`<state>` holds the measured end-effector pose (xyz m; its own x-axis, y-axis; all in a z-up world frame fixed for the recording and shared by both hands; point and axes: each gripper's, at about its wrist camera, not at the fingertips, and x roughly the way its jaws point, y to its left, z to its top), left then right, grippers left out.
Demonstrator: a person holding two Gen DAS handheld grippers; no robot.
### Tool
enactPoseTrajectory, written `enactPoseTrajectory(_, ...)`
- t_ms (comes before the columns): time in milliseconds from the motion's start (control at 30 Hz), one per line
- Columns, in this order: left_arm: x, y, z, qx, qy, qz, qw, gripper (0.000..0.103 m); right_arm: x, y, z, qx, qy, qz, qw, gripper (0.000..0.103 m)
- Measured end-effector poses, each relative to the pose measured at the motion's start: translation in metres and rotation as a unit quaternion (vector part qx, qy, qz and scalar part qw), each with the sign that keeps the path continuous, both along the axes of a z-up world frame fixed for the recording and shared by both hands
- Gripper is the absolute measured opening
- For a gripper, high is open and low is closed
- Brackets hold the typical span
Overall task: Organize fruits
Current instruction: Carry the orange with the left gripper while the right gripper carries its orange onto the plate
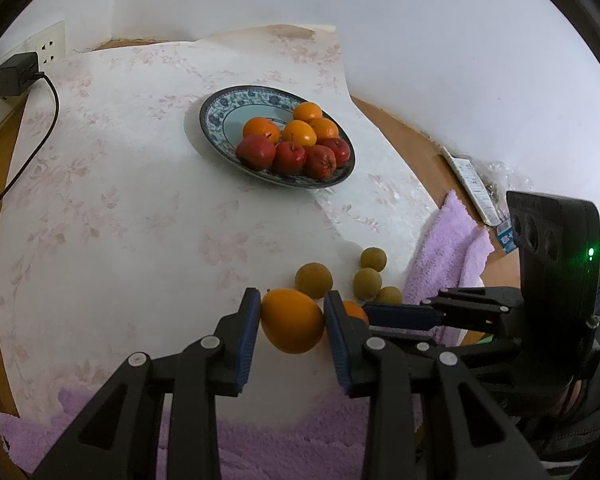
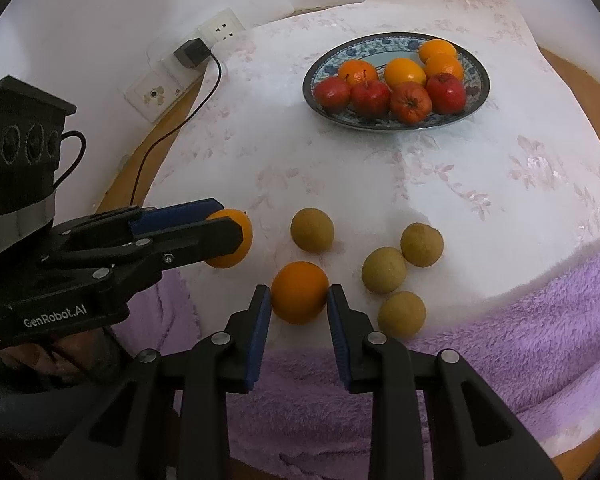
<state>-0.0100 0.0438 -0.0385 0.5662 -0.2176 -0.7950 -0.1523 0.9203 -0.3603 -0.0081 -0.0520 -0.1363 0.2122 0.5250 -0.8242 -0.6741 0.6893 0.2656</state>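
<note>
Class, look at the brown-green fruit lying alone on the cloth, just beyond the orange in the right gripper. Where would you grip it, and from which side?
Grip the lone brown-green fruit across its widest middle, coming down from above, a pad to its left and right. It is round, so any narrower hold would likely slip. Its sides stand free: the right gripper and its orange sit nearer, so avoid the near side.

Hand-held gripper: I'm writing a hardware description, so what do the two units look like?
Both are matte black linkages with silver pivot pins and blue pads. The left hand-held gripper reads "GenRobot.AI" and carries a black three-lens box; the right hand-held gripper has one with a green light.
</note>
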Motion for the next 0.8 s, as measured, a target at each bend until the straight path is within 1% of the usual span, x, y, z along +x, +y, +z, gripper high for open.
enactPoseTrajectory(167,0.003,0.004,-0.001,0.002,-0.002,0.009,1.0,0.034,0.004,0.0,0.006,0.001,-0.004,-0.005,1.0,0.029)
enactPoseTrajectory(467,0.012,0.009,0.001,0.005,-0.003,0.014,0.9999,0.034,0.016,-0.002,0.013,0.023,-0.002,-0.005,1.0,0.029)
enactPoseTrajectory(800,0.031,0.015,0.003,0.004,-0.008,0.019,0.9998,0.034,0.043,-0.001,0.032,0.046,-0.012,-0.024,0.999,0.029)
